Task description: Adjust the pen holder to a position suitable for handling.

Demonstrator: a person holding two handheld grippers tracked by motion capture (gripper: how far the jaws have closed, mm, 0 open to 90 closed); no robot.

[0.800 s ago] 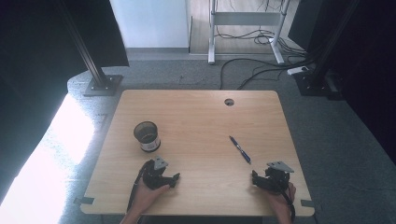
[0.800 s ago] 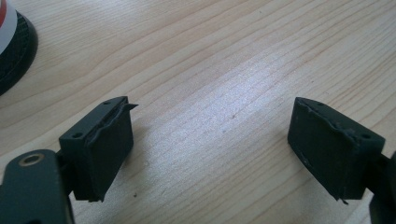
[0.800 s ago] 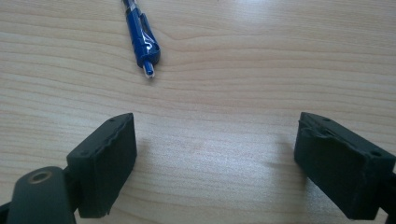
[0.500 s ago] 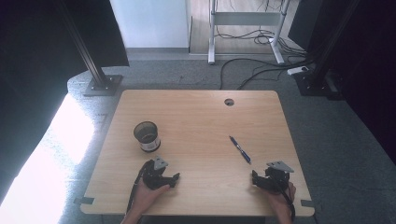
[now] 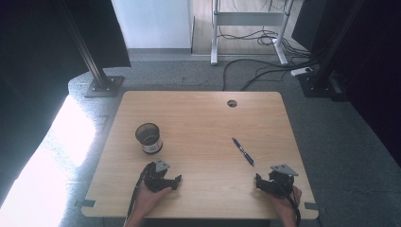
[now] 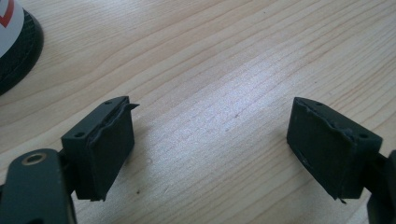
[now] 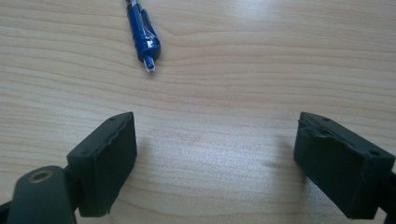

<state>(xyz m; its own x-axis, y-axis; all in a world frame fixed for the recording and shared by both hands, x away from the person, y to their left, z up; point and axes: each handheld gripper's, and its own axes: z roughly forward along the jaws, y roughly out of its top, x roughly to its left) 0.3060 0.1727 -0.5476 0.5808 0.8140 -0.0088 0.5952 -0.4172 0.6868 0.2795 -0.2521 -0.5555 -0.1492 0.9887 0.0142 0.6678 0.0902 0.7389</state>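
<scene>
1. The blue pen (image 5: 243, 151) lies flat on the wooden table (image 5: 203, 118). It runs slantwise, one end pointing to the far left, the other to the near right.
2. The pen's near end is close to the right gripper (image 5: 263, 183), not touching.
3. The right gripper's jaws are wide apart, holding nothing.
4. The left gripper (image 5: 176, 180) is wide too, holding nothing, near the black cup (image 5: 149, 138).

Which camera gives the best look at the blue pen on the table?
The high view: the whole pen lies slantwise on the table, ahead of the right gripper. The right gripper view shows its near end larger and sharper, cut off at the top. The left gripper view looks at bare wood.
</scene>
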